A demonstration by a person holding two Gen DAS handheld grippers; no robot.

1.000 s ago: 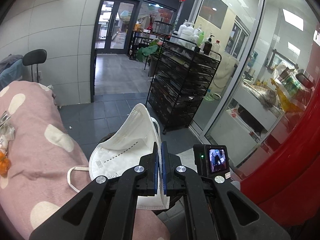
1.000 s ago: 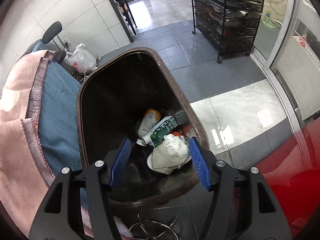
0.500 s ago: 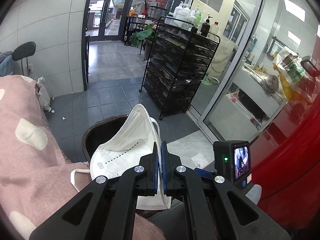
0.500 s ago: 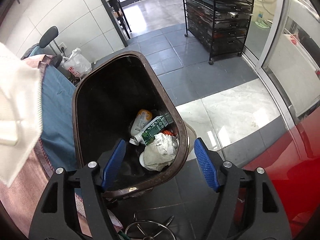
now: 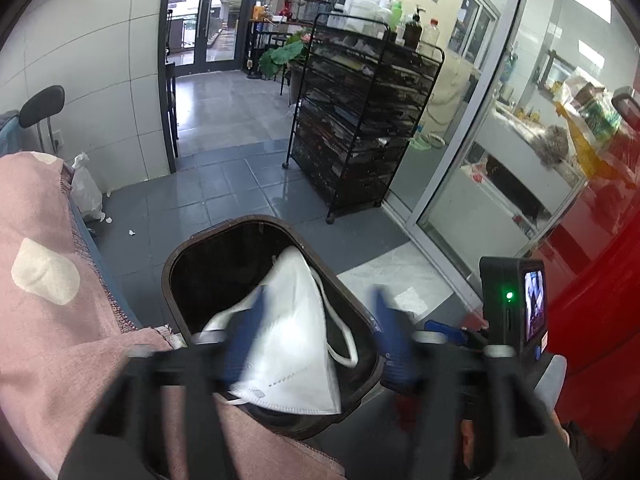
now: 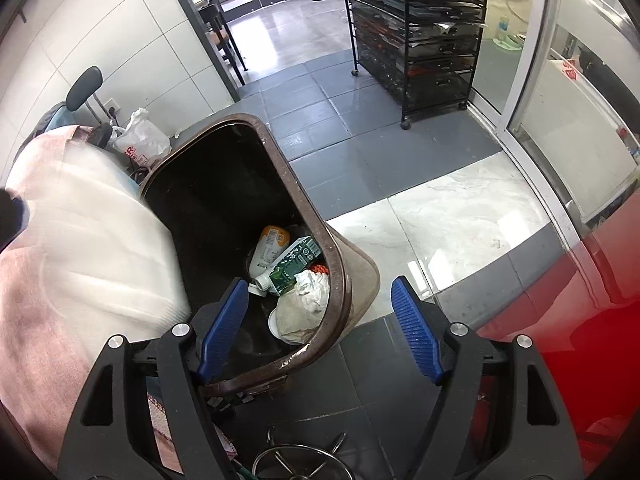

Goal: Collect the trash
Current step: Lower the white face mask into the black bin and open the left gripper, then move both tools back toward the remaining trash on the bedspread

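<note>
A white face mask (image 5: 288, 340) hangs loose over the mouth of the brown trash bin (image 5: 180, 252). My left gripper (image 5: 316, 340) is open and blurred, its blue pads spread either side of the mask. In the right wrist view the mask is a white blur (image 6: 100, 248) at the left of the bin (image 6: 340, 272). The bin holds a bottle (image 6: 268, 248), a green carton (image 6: 296, 260) and crumpled paper (image 6: 304, 304). My right gripper (image 6: 320, 340) is open and empty above the bin's near rim.
A pink cloth with pale spots (image 5: 44, 280) covers the table at the left of the bin. A black wheeled rack (image 5: 360, 128) stands on the grey tiles beyond. A white plastic bag (image 6: 140, 144) lies by the wall. A red surface (image 6: 580, 340) is at the right.
My left gripper has opened and let go of the mask, which now drops over the bin. Both grippers have moved so the bin sits lower and closer.
</note>
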